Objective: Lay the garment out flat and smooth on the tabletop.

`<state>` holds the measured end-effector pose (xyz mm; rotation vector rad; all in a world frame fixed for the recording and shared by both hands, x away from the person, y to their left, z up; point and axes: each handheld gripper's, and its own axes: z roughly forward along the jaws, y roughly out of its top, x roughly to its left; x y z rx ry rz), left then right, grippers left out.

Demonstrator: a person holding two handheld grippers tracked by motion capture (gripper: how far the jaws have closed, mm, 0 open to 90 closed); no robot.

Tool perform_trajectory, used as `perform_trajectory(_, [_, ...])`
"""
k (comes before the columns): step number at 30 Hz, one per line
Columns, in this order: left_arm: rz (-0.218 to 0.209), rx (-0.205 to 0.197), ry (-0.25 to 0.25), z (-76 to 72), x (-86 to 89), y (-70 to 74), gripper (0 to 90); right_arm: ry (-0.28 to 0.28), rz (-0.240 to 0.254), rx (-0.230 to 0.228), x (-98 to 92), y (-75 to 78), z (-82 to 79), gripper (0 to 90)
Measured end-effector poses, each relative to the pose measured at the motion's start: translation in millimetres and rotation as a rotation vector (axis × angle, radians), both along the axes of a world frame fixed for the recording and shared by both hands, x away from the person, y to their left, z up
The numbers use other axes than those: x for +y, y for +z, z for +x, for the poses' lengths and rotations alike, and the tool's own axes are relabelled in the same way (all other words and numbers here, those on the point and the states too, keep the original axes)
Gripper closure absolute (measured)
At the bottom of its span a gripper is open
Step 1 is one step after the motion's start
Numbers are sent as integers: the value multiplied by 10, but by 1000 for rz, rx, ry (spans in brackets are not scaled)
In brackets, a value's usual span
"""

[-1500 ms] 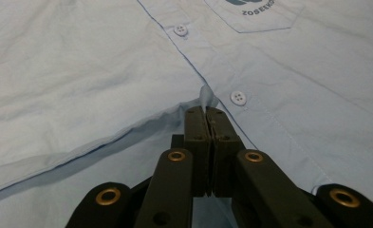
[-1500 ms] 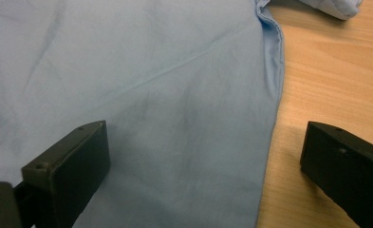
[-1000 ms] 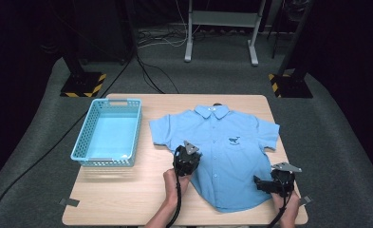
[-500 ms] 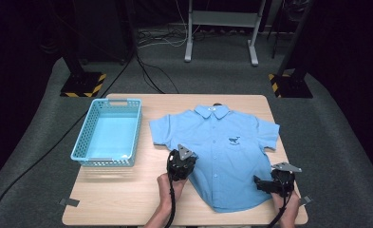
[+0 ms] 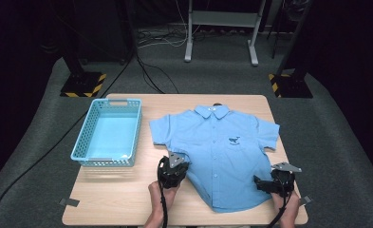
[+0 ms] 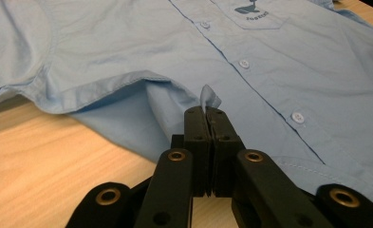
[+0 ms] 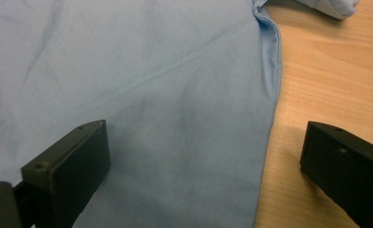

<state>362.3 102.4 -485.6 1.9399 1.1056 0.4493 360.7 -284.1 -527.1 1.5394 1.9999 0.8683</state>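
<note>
Dark room, grey floor mat, cables and a metal stand at the top of the high view; wooden table [image 5: 127, 209] in the middle.

Left to right:
- Blue basket [image 5: 107, 134], left-centre of the frame, holding nothing, well apart from the shirt.
- Light blue short-sleeved shirt [image 5: 222, 156], centre-right, front up, buttoned, collar toward the top of the frame. Body lies mostly flat. Its left side edge near the sleeve is lifted into a small ridge.
- Left gripper [image 5: 173, 167], lower centre, at that side edge just below the sleeve. In the left gripper view its jaws are pressed together with a small tuft of shirt fabric [image 6: 209, 99] sticking out past the tips, so it's pinching the side seam.
- Right gripper [image 5: 265, 184], lower right, at the shirt's other side edge near the hem. In the right gripper view its jaws stand spread wide, one over the fabric, one over bare table, the shirt's edge [image 7: 269, 95] running between them. Pads don't touch the cloth, so no grip yet.

Progress, my read: looks like the start of a fold, probably ending with the shirt in the basket. Done: shirt laid out, left side grabbed. Left: right gripper has to close on its edge, then all folds, then the move to the basket. No fold made so far.
</note>
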Motion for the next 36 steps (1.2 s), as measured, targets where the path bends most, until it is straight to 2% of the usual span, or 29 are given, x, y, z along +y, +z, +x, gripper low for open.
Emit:
perform_trajectory(13, [18, 16, 42, -221, 246, -175, 878, 0, 0, 0, 0, 0, 0, 19])
perform_trajectory(25, [53, 15, 55, -373, 338, -248, 876, -3, 0, -1, -1, 0, 0, 21])
perform_trajectory(36, [85, 32, 70, -516, 459, -333, 847, -4, -1, -1, -1, 0, -1, 21])
